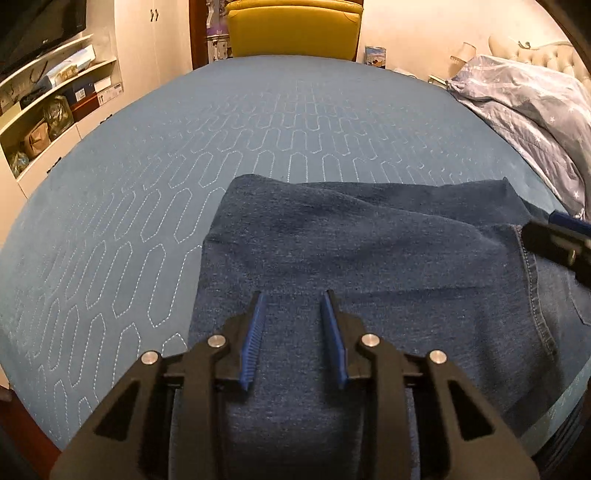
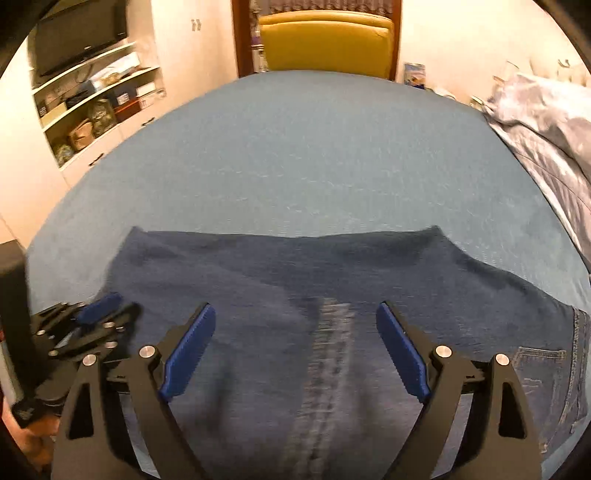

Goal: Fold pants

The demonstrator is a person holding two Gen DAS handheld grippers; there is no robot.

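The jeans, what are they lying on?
The jeans lie on a blue quilted bedspread, which shows all around them. Directly beneath the denim is covered, so nothing more can be seen there.

Dark denim pants (image 1: 332, 236), matt and coarse-woven, pale stitched seams showing. Beneath them a blue quilted bedspread (image 1: 147, 177), soft cloth with light thread lines. Left tool (image 1: 293, 295): matt black plastic, ribbed blue pads, shiny metal pins. Yellow chair (image 1: 293, 29), smooth upholstery.
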